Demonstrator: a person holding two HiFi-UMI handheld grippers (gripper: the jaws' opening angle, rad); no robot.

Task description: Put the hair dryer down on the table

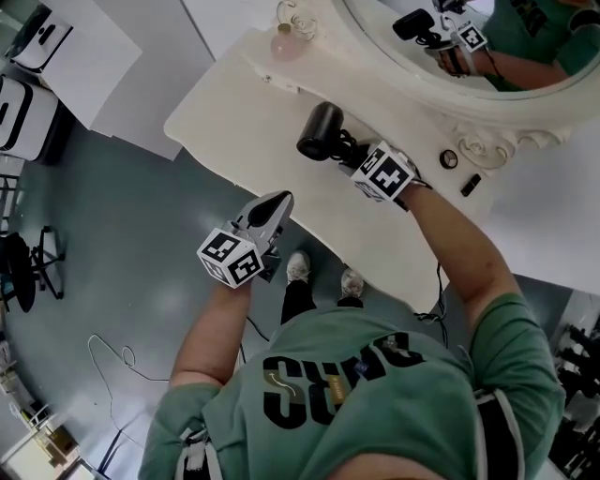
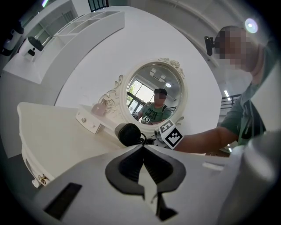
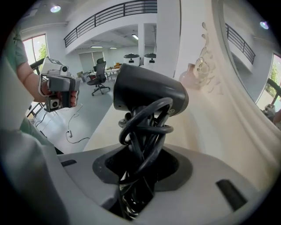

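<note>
Holding the dryer [image 1: 321, 131] over the table [image 1: 234, 112]
Head view: right gripper [image 1: 349, 153] clamps the dryer's cord-wrapped handle above the table's far side; left gripper [image 1: 274, 208] hangs off the table's near edge. Left gripper view: its jaws are pressed together, empty, with the dryer over the table beyond. Right gripper view: jaws grip the handle and coiled cord, barrel above the table; whether it touches I cannot tell

Bright, even light; ceiling lamp [image 3: 55, 8] glares. Soft shadows on pale desk [image 1: 225, 122]. Both gripper views fisheye-bent, corners black. Sharp focus on hair dryer [image 3: 149, 94]; closest foreground soft.
</note>
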